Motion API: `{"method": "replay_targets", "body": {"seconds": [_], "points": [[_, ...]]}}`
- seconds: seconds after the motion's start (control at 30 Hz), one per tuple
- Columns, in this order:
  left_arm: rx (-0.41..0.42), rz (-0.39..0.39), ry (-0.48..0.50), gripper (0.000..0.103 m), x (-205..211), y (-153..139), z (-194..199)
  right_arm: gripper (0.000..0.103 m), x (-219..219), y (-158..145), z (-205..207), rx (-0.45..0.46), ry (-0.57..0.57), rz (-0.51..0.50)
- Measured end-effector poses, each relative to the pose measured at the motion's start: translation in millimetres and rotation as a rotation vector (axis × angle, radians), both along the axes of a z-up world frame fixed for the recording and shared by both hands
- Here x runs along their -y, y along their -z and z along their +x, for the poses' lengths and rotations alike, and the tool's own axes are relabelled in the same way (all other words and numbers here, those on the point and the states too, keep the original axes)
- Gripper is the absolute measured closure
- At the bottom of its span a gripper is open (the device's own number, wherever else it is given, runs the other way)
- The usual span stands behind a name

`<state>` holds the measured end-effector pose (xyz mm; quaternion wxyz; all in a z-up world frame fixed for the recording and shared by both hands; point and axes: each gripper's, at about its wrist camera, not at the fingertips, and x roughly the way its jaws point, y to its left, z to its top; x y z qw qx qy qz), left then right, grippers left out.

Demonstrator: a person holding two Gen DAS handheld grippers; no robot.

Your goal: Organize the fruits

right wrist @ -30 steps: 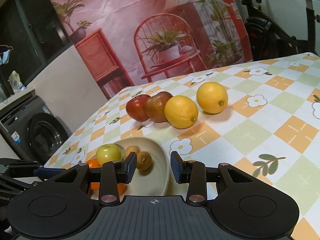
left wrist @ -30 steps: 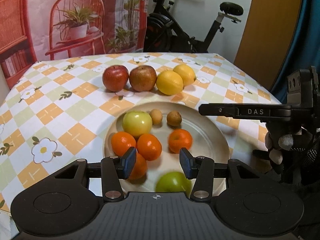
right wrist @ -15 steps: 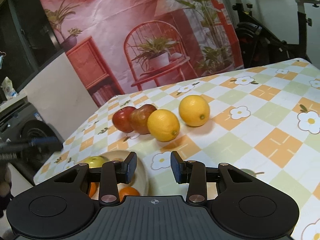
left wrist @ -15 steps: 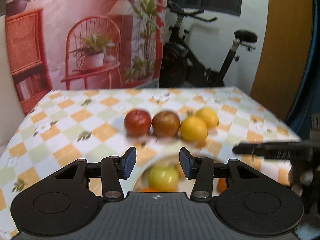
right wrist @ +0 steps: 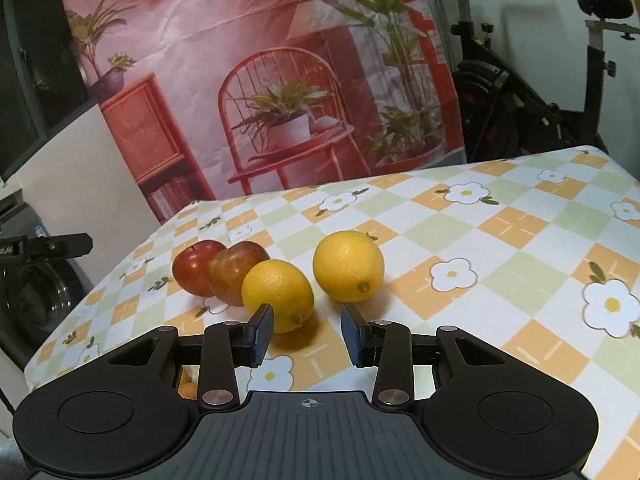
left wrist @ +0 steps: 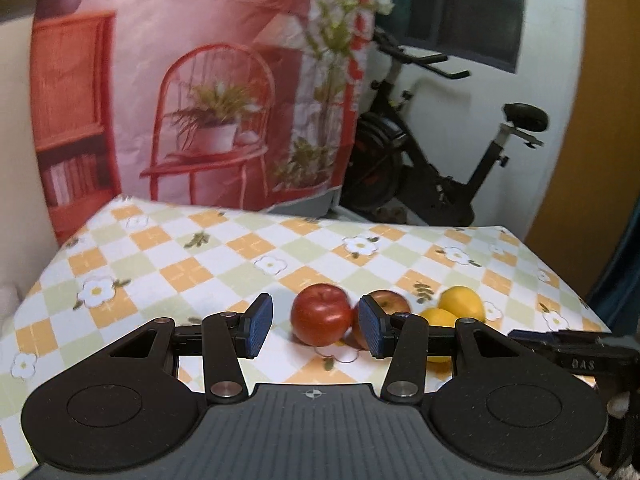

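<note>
Two red apples and two lemons lie in a row on the checked tablecloth. In the left wrist view the red apple (left wrist: pixel 320 314) shows through the gap of my left gripper (left wrist: pixel 315 332), which is open and empty and short of the fruit. The second apple (left wrist: pixel 386 303) and the lemons (left wrist: pixel 462 303) sit to its right. My right gripper (right wrist: pixel 308 334) is open and empty, just short of the near lemon (right wrist: pixel 278 294). The far lemon (right wrist: pixel 348 266) and both apples (right wrist: pixel 218 268) lie beyond. A sliver of an orange (right wrist: pixel 188 390) shows under the right gripper's body.
The right gripper's finger (left wrist: pixel 572 356) reaches in at the right of the left wrist view. The left gripper (right wrist: pixel 44 246) shows at the left edge of the right wrist view. An exercise bike (left wrist: pixel 440 176) and a printed backdrop (left wrist: pixel 200 100) stand behind the table's far edge (left wrist: pixel 320 220). A washing machine (right wrist: pixel 36 300) stands to the left.
Both grippers moved away from the plate toward the row of apples and lemons. The plate with its fruit has dropped out of the left view. Neither gripper's opening has changed.
</note>
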<state>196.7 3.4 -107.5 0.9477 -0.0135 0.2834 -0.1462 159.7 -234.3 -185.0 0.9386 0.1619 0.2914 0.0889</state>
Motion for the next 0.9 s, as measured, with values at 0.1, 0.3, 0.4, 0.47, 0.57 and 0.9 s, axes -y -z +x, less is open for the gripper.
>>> {"method": "replay_targets", "body": {"seconds": [0.1, 0.3, 0.4, 0.47, 0.57, 0.9], "points": [[-0.022, 0.003, -0.001, 0.053, 3.1, 6.3, 11.0, 0.067, -2.7, 3.4, 8.2, -0.007, -0.019, -0.011], [-0.062, -0.006, 0.053, 0.053, 24.0, 11.9, 37.6, 0.067, -9.2, 10.8, 24.2, -0.035, -0.056, -0.031], [-0.075, -0.004, 0.117, 0.060, 38.7, 15.9, 50.9, 0.065, -13.7, 15.5, 32.3, -0.041, -0.078, -0.059], [-0.101, -0.013, 0.162, 0.067, 49.0, 23.0, 57.5, 0.063, -16.7, 18.3, 35.2, -0.045, -0.094, -0.065], [-0.133, -0.007, 0.200, 0.067, 63.9, 34.2, 65.7, 0.062, -25.8, 20.6, 36.8, -0.044, -0.141, -0.103], [-0.207, -0.028, 0.314, 0.067, 93.3, 49.5, 88.5, 0.057, -28.5, 24.9, 52.0, -0.029, -0.184, -0.081]]}}
